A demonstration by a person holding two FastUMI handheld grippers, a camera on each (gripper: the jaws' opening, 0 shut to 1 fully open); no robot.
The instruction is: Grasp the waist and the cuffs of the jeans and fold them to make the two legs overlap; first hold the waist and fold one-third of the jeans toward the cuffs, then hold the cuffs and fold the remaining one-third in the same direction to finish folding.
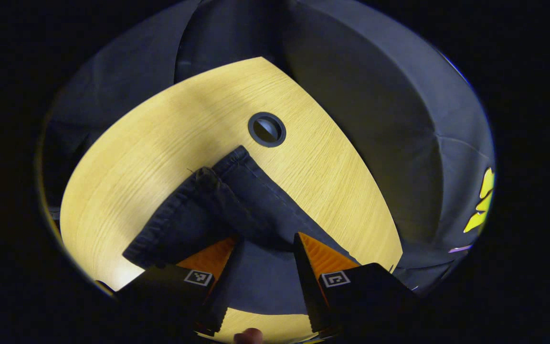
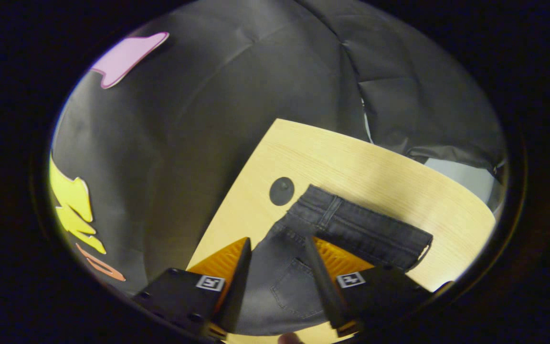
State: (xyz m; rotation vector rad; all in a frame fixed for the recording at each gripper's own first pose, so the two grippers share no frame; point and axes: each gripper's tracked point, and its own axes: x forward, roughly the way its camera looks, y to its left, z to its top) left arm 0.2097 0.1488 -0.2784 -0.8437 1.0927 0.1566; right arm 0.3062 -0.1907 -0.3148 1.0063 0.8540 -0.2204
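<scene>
Dark denim jeans lie flat on the wooden table (image 1: 160, 143). In the left gripper view the two cuffs (image 1: 194, 200) fan out ahead, one lying partly over the other. My left gripper (image 1: 265, 239) stands open just behind them, with leg fabric showing in the gap between its fingers. The right gripper view holds the waistband (image 2: 361, 224) with a belt loop, and a back pocket (image 2: 294, 291) below it. My right gripper (image 2: 277, 241) is open over the seat of the jeans (image 2: 280, 267), short of the waistband.
A round dark cable grommet (image 1: 267, 129) (image 2: 281, 191) sits in the table just beyond the jeans. The table's edges (image 2: 256, 157) run close to the black cloth wall (image 2: 208, 119). A person's fingertip (image 1: 248, 336) pokes in at the bottom.
</scene>
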